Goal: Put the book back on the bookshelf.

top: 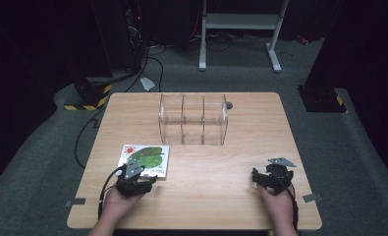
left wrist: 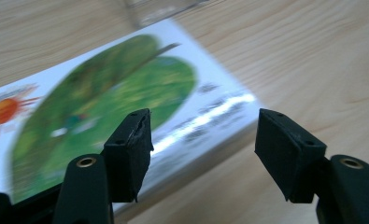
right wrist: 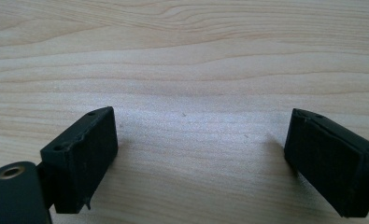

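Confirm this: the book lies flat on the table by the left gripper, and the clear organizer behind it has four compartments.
Not quite. The high view shows the organizer with three compartments, not four. The rest holds: the book lies flat on the table by the left gripper.

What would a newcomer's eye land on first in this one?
Probably the picture book with its big green leaf and red sun, lying flat near the table's front left, just ahead of the open left gripper. Next, the clear three-compartment organizer at the far middle. The right gripper hangs open over bare wood.
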Tool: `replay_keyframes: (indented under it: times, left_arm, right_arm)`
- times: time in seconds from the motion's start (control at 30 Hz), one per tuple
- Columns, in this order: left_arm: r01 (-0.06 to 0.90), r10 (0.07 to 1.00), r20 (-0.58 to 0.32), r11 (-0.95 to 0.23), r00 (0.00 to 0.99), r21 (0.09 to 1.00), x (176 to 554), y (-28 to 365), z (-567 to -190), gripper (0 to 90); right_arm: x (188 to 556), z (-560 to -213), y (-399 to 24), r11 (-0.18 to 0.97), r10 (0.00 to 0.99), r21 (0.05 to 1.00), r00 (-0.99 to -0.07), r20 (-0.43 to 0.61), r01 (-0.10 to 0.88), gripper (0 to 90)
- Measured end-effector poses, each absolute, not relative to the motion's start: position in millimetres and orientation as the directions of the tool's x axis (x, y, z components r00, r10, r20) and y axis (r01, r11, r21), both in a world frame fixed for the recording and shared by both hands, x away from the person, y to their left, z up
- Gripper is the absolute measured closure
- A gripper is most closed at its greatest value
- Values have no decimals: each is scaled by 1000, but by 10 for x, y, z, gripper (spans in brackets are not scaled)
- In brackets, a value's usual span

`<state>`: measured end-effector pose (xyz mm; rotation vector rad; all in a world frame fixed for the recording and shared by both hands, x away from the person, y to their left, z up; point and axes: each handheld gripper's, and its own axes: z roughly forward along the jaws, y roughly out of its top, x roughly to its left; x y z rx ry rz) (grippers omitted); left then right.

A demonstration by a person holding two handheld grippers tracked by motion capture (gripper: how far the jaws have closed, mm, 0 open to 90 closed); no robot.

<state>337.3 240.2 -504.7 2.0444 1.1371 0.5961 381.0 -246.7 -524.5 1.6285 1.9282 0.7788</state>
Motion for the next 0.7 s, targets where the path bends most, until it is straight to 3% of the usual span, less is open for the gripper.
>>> replay_keyframes:
  times: [0.17, 0.37, 0.5, 0.7]
  left_arm:
    - [551, 891, 60, -330, 451, 767, 3451, 2610, -5055, 360]
    - [598, 940, -19, -201, 340, 776, 3603, 2985, -5107, 354]
    - [628, 961, -19, -165, 275, 761, 3645, 3117, -5131, 349]
    - [659, 969, -78, -100, 235, 746, 3672, 3225, -5171, 331]
  right_arm:
    - [3809, -5247, -2466, 122, 987, 701, -163, -8, 703, 92]
    - [3800, -5247, -2464, 128, 985, 702, -170, -10, 701, 92]
    - [3792, -5247, -2466, 133, 984, 702, -177, -10, 700, 92]
    - [3785, -5247, -2469, 139, 983, 701, -186, -9, 700, 92]
